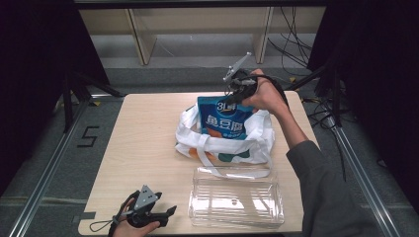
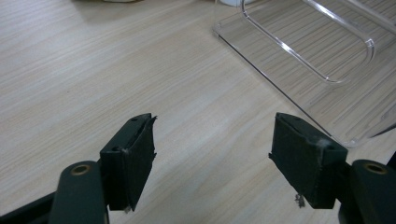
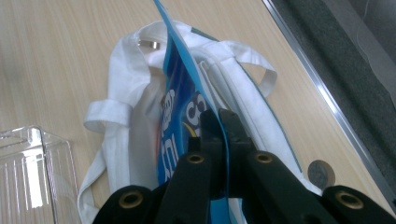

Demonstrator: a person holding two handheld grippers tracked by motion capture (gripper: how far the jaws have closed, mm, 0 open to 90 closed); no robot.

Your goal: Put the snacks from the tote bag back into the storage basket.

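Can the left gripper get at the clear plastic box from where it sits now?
Probably yes. The left gripper is open near the table's front edge, and the clear plastic box lies just beside it. Bare wood lies between them, and the right gripper is farther back, holding the blue packet.

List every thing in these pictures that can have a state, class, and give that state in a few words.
Blue packet: upright, its lower part inside the bag, top edge pinched.
White tote bag: lying on the table, mouth open, handles slack.
Clear plastic box: empty, resting on the table.
Right claw: shut on the blue packet.
Left claw: open, nothing between its jaws, low over the table.
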